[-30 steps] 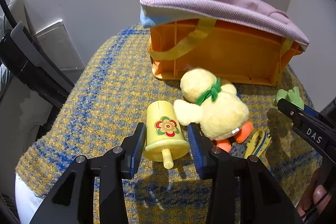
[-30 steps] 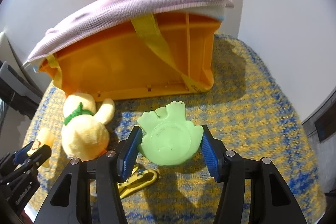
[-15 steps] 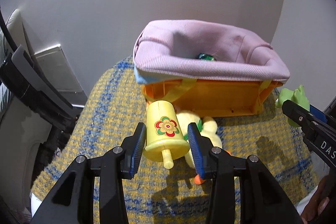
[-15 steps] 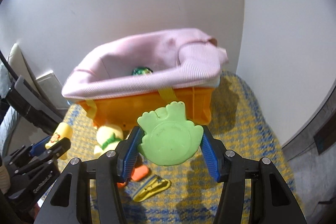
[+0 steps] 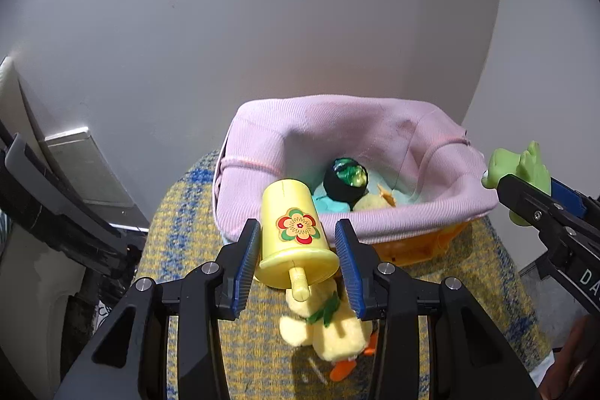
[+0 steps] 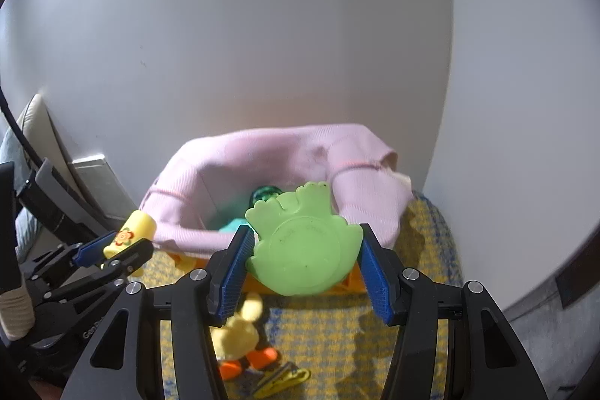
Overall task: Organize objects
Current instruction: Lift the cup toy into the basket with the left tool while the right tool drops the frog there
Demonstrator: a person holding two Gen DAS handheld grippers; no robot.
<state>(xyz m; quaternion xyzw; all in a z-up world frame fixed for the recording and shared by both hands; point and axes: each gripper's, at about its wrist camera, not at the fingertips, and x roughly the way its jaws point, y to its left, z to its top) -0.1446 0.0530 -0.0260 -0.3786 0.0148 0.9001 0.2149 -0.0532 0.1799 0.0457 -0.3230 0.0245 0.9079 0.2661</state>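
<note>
Above a round surface covered in yellow-and-blue checked woven cloth [image 5: 180, 212], two hand-held grippers each carry a toy near an orange plastic basket lined with pink ribbed fabric [image 5: 262, 134].

Seen from the left wrist, the left gripper [image 5: 298, 255] has its blue ribbed pads [image 5: 245, 261] pressed against both sides of a pale yellow plastic cup-shaped toy with a red, green and orange flower sticker [image 5: 296, 231]. This toy is tilted, its short stem end towards the camera and its closed end reaching over the near rim of the basket.

From the right wrist, the right gripper [image 6: 303, 261] clamps a light green rubbery frog-shaped toy [image 6: 303, 242] between its blue pads, flat underside facing the camera, webbed feet pointing up. It hangs in front of the basket's near wall, just at rim height.

Inside the basket lie a dark round object with a shiny green top [image 5: 347, 177], something turquoise [image 5: 330, 203] and a soft yellow shape, too hidden to identify.

On the cloth in front of the basket lies a fluffy yellow plush duck with a green neck ribbon and orange feet [image 5: 333, 328]. Beside it, in the right wrist view, sits a flat yellow clip-like object [image 6: 285, 379], partly cut off.
</note>
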